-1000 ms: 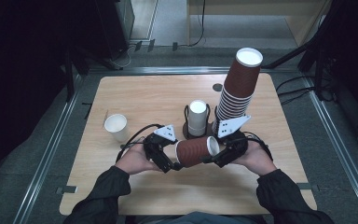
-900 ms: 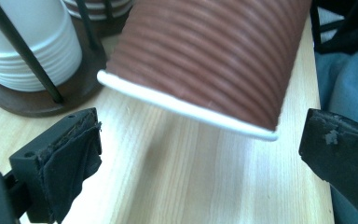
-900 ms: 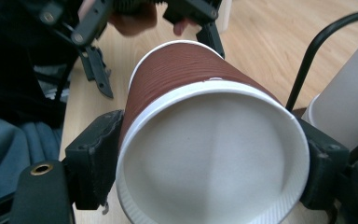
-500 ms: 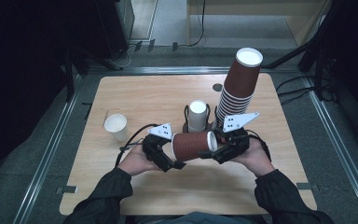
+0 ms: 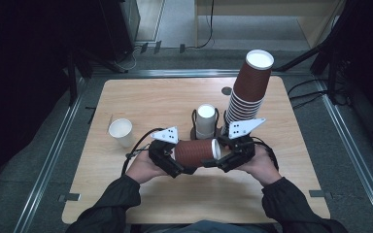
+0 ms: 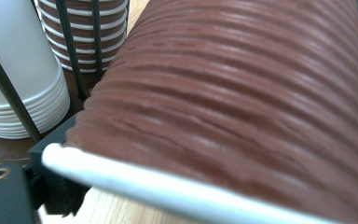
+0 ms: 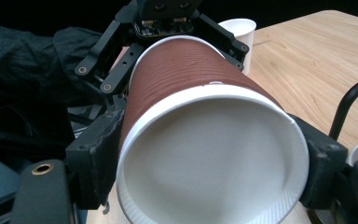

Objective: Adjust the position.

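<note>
A brown ribbed paper cup [image 5: 194, 152] lies on its side in the air between both grippers, above the near middle of the table [image 5: 126, 92]. My left gripper [image 5: 172, 162] is shut on its rim end, whose white rolled rim [image 6: 168, 186] runs close under that camera beside one black finger [image 6: 56, 191]. My right gripper [image 5: 226, 158] is shut on the base end. In the right gripper view the cup's white recessed bottom [image 7: 209, 158] faces the camera with a jaw on each side, and the left gripper [image 7: 168, 28] clasps the far end.
A tall leaning stack of brown cups [image 5: 250, 87] stands at the back right. A shorter stack of white cups [image 5: 206, 119] sits in a black wire holder just behind the grippers. A single white cup [image 5: 120, 131] stands upright to the left.
Both hands and the held brown cup have shifted slightly to the left. Both grips are unchanged.
</note>
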`<state>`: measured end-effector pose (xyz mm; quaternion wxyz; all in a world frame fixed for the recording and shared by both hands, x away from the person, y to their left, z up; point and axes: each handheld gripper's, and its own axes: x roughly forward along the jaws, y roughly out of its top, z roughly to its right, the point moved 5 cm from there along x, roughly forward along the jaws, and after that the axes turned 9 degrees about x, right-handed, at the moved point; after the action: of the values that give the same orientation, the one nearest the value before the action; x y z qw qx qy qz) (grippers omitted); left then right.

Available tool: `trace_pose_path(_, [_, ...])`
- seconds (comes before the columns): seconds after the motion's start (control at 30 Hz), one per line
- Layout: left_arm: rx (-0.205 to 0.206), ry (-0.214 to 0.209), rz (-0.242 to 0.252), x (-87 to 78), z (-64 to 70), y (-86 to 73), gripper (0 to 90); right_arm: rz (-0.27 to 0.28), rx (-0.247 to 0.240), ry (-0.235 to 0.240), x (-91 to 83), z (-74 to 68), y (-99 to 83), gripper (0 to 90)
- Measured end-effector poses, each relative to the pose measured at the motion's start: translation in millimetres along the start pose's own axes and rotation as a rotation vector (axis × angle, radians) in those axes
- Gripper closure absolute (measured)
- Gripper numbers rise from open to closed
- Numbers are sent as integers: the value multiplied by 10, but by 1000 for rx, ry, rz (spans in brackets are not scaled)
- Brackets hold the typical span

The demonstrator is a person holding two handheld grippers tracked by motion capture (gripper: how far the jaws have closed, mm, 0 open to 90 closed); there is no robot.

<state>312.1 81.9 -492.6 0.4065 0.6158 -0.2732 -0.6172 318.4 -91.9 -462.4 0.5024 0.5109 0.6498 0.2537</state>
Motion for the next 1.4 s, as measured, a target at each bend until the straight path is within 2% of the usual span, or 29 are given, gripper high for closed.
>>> trace_pose_path(0.1, [10, -1, -10, -10, 2, 4, 71, -8, 2, 3, -1, -5, -8, 223])
trace_pose_path(0.23, [4, -16, -30, -18, -2, 4, 72, -17, 12, 5, -4, -10, -14, 216])
trace_pose_path(0.3, [-11, -18, -53, -41, -19, -9, 72, -23, 18, 17, -12, -13, -15, 160])
trace_pose_path(0.43, [-21, 0, -62, -138, -45, -18, 72, -45, 1, -18, -53, 11, -22, 139])
trace_pose_path(0.5, [-7, 18, -79, -177, -49, -15, 71, -64, -8, -38, -70, 29, -42, 139])
trace_pose_path(0.57, [11, 42, -113, -198, -52, -13, 71, -87, -23, -64, -72, 47, -67, 139])
trace_pose_path(0.87, [4, 81, -251, -184, -81, -71, 71, -184, -66, -124, -18, 76, -177, 139])
trace_pose_path(1.07, [0, 78, -338, -113, -85, -122, 71, -200, -67, -142, -13, 98, -200, 139])
trace_pose_path(1.2, [1, 65, -377, -41, -75, -138, 71, -213, -75, -144, 14, 104, -220, 139])
trace_pose_path(1.4, [19, 55, -442, 81, -52, -162, 71, -268, -95, -146, 119, 105, -284, 139])
